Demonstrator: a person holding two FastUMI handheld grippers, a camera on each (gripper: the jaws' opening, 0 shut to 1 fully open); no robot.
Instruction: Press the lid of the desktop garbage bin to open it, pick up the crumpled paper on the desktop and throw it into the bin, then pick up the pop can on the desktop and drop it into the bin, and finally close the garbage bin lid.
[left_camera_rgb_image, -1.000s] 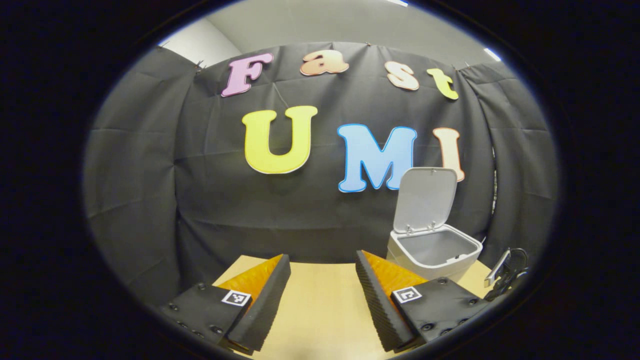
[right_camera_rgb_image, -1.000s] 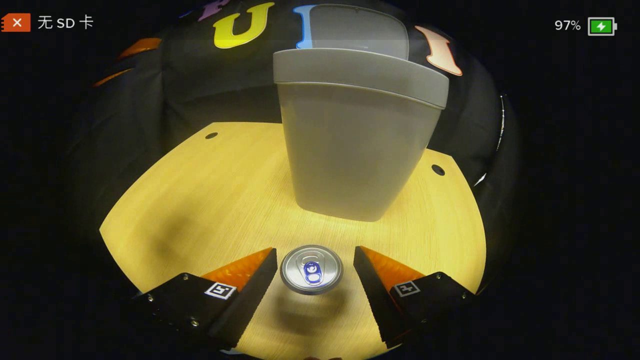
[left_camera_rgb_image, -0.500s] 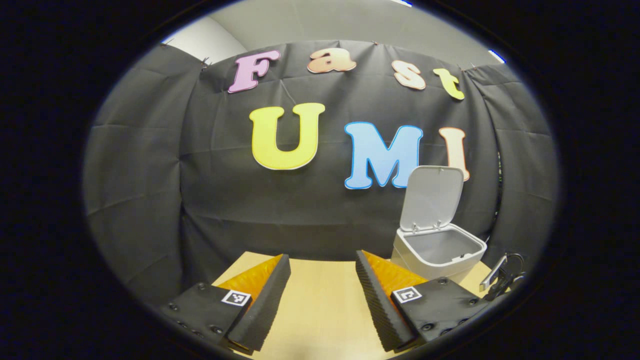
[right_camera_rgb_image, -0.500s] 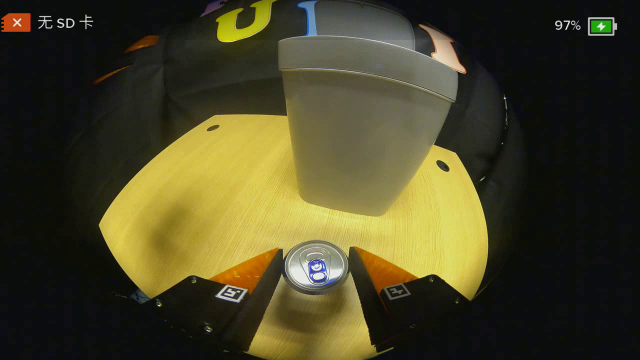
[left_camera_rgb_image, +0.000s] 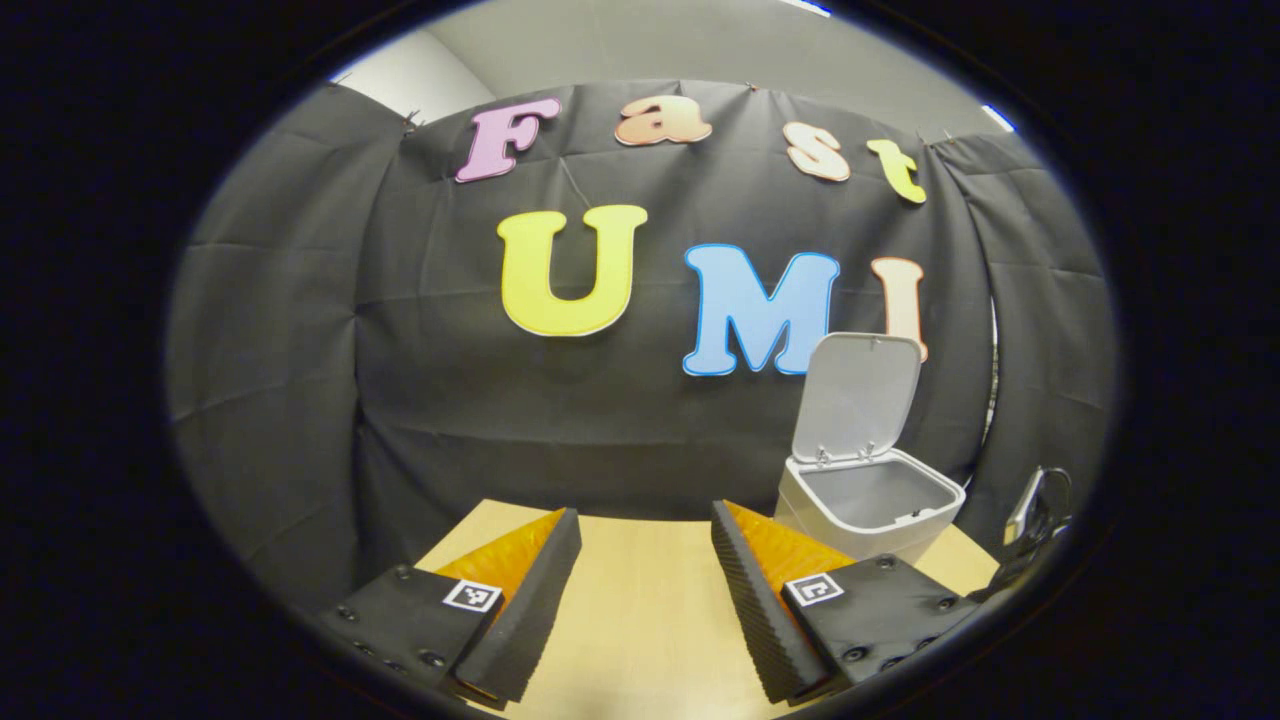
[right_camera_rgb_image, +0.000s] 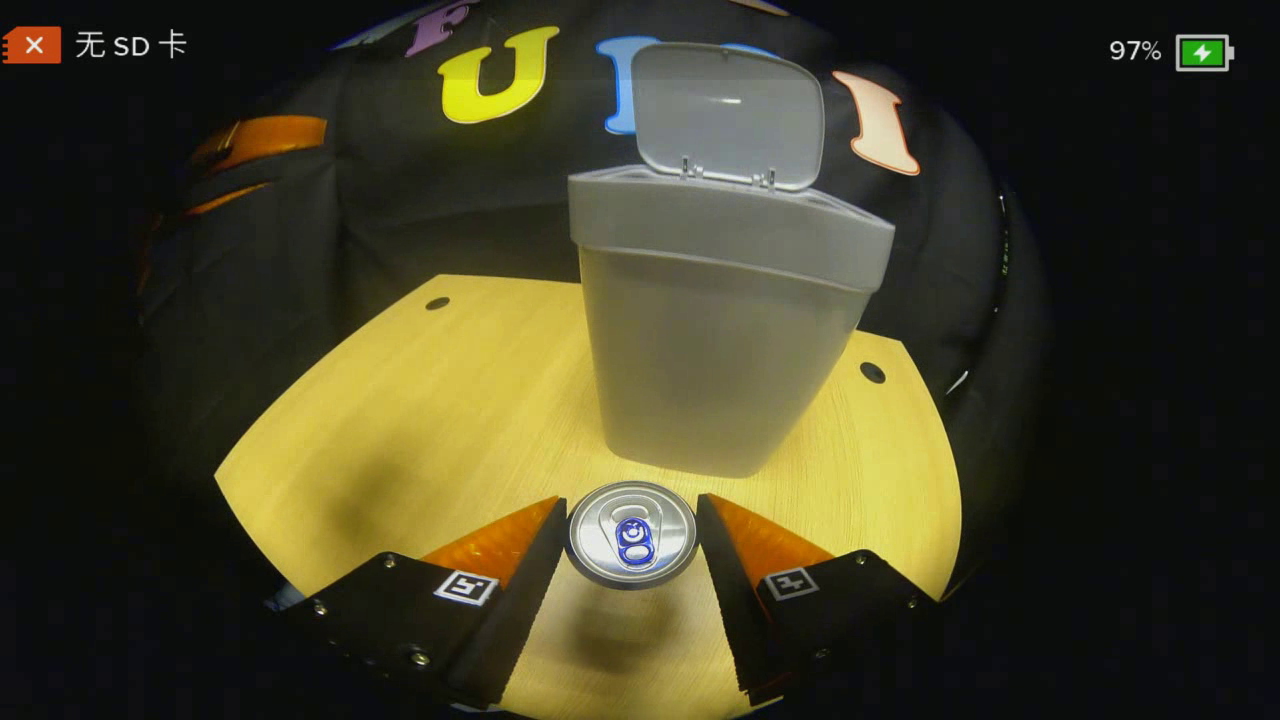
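Nearest in the right gripper view, the right gripper (right_camera_rgb_image: 632, 530) had its two fingers pressed against either side of the pop can (right_camera_rgb_image: 631, 534), which stood upright with its pull-tab end facing the camera. The can appeared clamped and, judging by the shadow on the wood under it, perhaps just clear of the desktop (right_camera_rgb_image: 430, 420), though I could not be sure of that. Just beyond the can stood the garbage bin (right_camera_rgb_image: 715, 350), close in front of the fingers, and its lid (right_camera_rgb_image: 730, 115) was tipped up and back on its hinges, leaving the mouth free.

In the left gripper view, the left gripper (left_camera_rgb_image: 645, 570) hung over the near edge of the desk with its fingers spread apart and nothing between them. The bin sat farther off on that gripper's right side, well apart from it, lid raised.

No crumpled paper lay on the visible wood, so that step looked done. The can step seemed to be in hand. The next move would call for lifting the can above the bin's rim, carrying it forward over the opening and letting go, before the lid is pushed down.
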